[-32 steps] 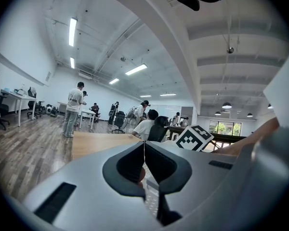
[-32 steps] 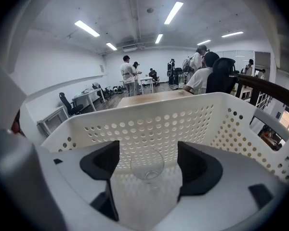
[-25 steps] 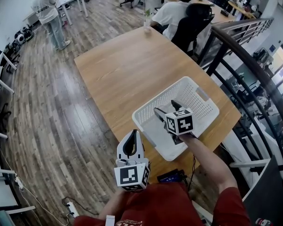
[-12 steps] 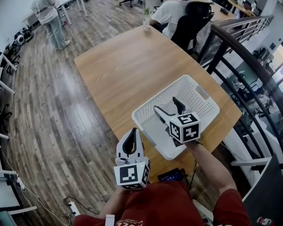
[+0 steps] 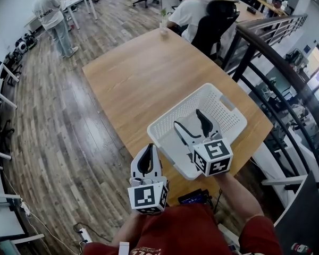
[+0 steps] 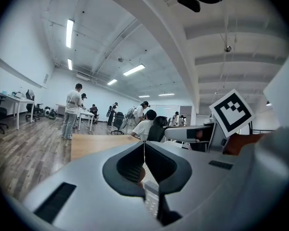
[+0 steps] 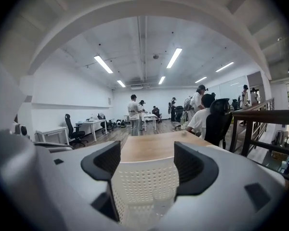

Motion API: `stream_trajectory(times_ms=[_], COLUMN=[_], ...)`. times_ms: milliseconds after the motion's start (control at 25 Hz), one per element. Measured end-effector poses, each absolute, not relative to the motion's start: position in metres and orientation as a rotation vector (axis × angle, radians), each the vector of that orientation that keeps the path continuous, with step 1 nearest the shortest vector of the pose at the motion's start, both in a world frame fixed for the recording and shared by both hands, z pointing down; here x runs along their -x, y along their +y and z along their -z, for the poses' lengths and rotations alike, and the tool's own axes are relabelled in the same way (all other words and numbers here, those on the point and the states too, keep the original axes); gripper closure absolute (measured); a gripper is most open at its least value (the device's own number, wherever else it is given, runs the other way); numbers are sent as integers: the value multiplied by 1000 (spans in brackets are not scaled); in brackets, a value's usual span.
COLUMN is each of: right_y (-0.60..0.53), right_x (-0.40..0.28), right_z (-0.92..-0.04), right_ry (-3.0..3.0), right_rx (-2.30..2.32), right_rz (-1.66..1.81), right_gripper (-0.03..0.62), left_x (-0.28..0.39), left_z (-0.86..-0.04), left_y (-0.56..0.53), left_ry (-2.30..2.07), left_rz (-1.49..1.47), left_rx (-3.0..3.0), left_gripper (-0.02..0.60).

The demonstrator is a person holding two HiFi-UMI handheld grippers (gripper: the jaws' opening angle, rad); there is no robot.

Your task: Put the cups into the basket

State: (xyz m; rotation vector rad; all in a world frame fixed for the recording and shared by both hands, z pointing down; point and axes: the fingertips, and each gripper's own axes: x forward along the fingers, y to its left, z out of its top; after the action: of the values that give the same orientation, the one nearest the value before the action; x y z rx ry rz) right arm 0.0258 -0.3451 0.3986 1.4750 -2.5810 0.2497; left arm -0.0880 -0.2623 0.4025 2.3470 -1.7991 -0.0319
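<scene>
Head view with the two gripper views: the placing stage of the task.

The white perforated basket [image 5: 226, 116] stands on the wooden table [image 5: 138, 73], at the corner nearest the person. The right gripper [image 5: 189, 120] hangs over the basket's near half with its jaws spread wide. In the right gripper view [image 7: 148, 165] nothing sits between the jaws, and only the basket's far wall [image 7: 149, 182] and the tabletop [image 7: 154, 148] show beyond them. The left gripper [image 5: 147, 155] is held low beside the table's near edge, apart from the basket. Its jaws are pressed together at the tips and carry nothing (the left gripper view [image 6: 144, 150] shows only a thin slit between the pads).

No cup shows on the bare tabletop. Whether any cup lies inside the basket cannot be told, because its floor reads as washed-out white in every view.

Judged from this arrangement, the step in hand is the release over the basket, or the pause just after it, since the open, empty right jaws are poised above the interior. The next move calls for lifting the right gripper straight up, clear of the basket's rim. A further cup would then have to be located (none is evident within reach), and the jaws must be kept wide for the next approach.
</scene>
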Motion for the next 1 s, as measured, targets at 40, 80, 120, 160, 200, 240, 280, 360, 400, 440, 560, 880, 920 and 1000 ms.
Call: stream_trajectory(times_ms=[40,80,120,160,200,240,280,360,400,440,560,880,920,1000], right_y=[-341,-337,-332,-328,-323,-318,-313,-305,-301,-298,-289,-277,-275,-272], right_x=[-27,-28,-28,-28,-28,-28,-29,-32,-34,-36,-41,-47,-47,-47], right_z=[-395,-392,-389,-386,-384,-381,-378,-371,-368,-365,-361,-351,-350,-348], right_ry=[-2588,-2593,-2597,-2601,-2605,-2609,-2614,-2624,-2629,-2635,-2638,-2654,-2656,-2659], right_rx=[-1492,-1502,-1508,-1512,-1519,-1529,-1545,-1586,-1609,-1632,-1669,-1673,-1679,-1688], right_rz=[-231,-210,-190,-171,-154,-138,-122,-98,-90,-84,-64,-21,-13,-3], right_gripper=[244,244,246,247,250,260,283,320,332,348,365,396,399,407], left_x=[88,88,88,88,88,88,87,86,85,85,82,78,77,76], left_z=[-402,-402,-401,-400,-399,-398,-397,-397,-397,-397,-398,-396,-396,-396], left_y=[-262,-262,-262,-262,-263,-263,-263,-262,-262,-263,-264,-264,-265,-265], left_ry=[-1800,-1801,-1802,-1804,-1804,-1804,-1804,-1803,-1802,-1802,-1794,-1783,-1782,-1779], left_rz=[32,32,33,36,39,40,40,40,40,40,39,45,46,51], left_rx=[-2347,-2347,-2346,-2345,-2345,-2346,-2348,-2351,-2352,-2352,-2359,-2366,-2363,-2363], left_gripper=[574,574,574,574,574,574,573,574,574,574,573,574,573,573])
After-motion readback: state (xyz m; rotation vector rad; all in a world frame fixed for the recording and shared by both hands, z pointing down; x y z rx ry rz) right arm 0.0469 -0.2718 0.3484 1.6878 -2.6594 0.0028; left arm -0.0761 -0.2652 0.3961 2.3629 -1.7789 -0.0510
